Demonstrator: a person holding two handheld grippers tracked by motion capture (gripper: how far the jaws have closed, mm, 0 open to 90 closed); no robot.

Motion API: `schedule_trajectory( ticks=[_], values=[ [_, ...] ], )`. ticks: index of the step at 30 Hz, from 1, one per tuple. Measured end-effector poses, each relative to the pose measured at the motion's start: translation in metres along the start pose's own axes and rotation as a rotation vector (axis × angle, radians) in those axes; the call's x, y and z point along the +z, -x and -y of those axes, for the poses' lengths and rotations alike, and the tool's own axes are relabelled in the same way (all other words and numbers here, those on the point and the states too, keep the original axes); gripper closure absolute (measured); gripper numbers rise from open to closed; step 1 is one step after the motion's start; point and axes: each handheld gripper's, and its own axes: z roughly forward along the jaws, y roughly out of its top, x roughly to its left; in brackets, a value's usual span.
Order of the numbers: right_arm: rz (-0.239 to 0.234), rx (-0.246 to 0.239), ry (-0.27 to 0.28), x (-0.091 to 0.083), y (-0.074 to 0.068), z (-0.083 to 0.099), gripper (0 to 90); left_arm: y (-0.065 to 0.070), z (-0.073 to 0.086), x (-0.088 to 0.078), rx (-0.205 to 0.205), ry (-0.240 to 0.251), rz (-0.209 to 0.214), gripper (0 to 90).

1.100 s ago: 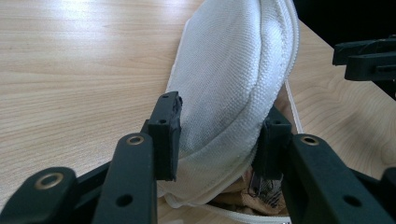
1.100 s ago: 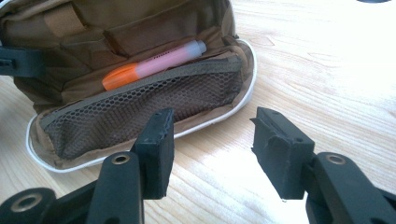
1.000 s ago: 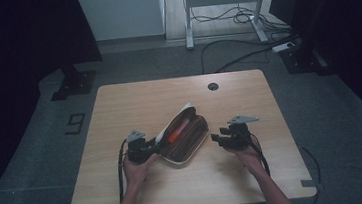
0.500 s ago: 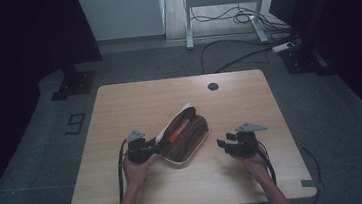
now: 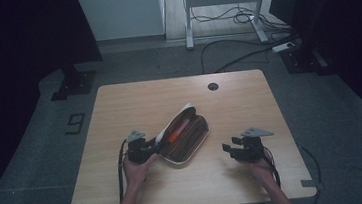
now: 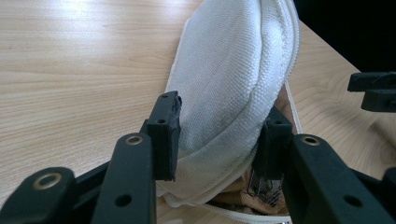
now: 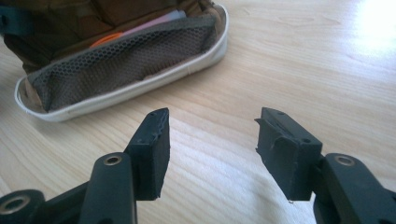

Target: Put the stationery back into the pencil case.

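Observation:
A pouch [image 5: 185, 139], white outside and brown inside, lies unzipped at the middle of the table. An orange pen [image 5: 178, 131] lies in it. My left gripper [image 5: 153, 147] is shut on the raised white flap [image 6: 233, 70] at the pouch's near-left end, with one pad on each side of the fabric. To the right of the pouch, my right gripper [image 5: 230, 150] stands apart from it. In the right gripper view its jaws [image 7: 212, 121] stand over bare wood with nothing between them, and they have just been opening. The mesh pocket [image 7: 126, 60] faces them.
The wooden table [image 5: 120, 113] has a round cable hole [image 5: 212, 86] near its far edge. Dark floor lies all around, with a desk frame and cables beyond the far edge. The right gripper's jaw tips [image 6: 373, 91] appear past the flap in the left gripper view.
The right gripper has drawn away from the pouch, toward the near edge and a little to the right, and its jaws stand wider. The left gripper and pouch have stayed still.

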Motion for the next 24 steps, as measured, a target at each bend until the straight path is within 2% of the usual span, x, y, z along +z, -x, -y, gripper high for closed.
schedule_trajectory(
  ticks=[17, 21, 24],
  values=[
    [0.046, 0.018, -0.005, -0.021, 0.019, 0.022, 42.3, 0.001, 0.0, 0.0, 0.001, -0.003, 0.001, 55.5],
    [0.053, 0.027, -0.002, -0.024, 0.022, 0.024, 42.3, 0.003, 0.0, 0.0, 0.012, -0.005, -0.02, 42.0],
    [0.051, 0.026, 0.001, -0.025, 0.022, 0.023, 42.3, 0.004, 0.0, -0.002, 0.015, -0.007, -0.013, 32.3]
  ],
)
